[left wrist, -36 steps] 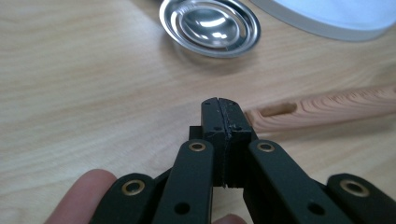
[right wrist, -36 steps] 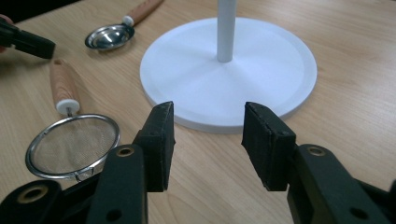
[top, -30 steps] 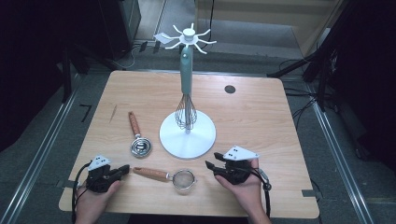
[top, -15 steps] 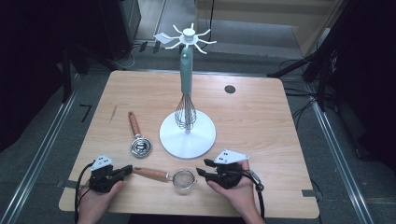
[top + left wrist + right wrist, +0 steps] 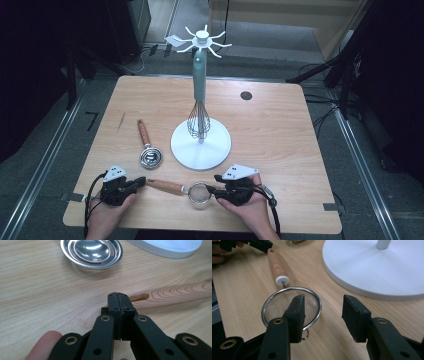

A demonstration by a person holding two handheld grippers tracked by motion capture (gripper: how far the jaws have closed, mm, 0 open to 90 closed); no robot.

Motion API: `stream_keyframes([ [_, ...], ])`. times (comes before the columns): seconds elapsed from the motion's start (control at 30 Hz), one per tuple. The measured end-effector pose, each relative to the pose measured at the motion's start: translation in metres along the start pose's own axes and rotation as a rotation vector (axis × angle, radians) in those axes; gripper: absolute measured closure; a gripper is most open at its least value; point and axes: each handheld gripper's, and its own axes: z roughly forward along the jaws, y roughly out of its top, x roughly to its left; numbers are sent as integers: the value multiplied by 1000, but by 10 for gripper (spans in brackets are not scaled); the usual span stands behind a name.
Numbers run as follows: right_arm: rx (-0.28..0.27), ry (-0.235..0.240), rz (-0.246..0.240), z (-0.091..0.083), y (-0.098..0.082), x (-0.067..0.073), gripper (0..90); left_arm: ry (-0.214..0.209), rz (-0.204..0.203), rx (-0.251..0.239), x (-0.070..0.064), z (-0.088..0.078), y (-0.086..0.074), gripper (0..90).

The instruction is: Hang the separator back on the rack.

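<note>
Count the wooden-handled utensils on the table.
2: a strainer at the near edge between the grippers, and a slotted spoon left of the stand's base.

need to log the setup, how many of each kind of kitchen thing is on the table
strainers with wooden handle: 1, the strainer
slotted metal spoons with wooden handle: 1, the spoon
whisks: 1, the whisk, hanging on the stand
utensil stands: 1, the stand
total: 4

one strainer [image 5: 198, 193], one whisk [image 5: 198, 121], one spoon [image 5: 149, 154], one stand [image 5: 201, 145].
</note>
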Motion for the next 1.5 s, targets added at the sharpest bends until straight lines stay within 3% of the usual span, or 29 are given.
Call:
stream_keyframes([
  [0.17,4,-2,5,-2,0,5,538,19,-35,-17,2,0,3,885],
  [0.37,31,2,0,4,-2,6,529,-3,-93,-11,8,4,6,874],
  [0.77,69,-4,-3,11,-5,7,527,-25,-70,-2,1,6,5,883],
  [1.13,98,-16,2,4,-13,1,532,-48,-40,0,-21,15,5,878],
  [1.5,137,-32,-6,-11,-27,-5,698,-71,-26,0,-42,25,7,865],
])
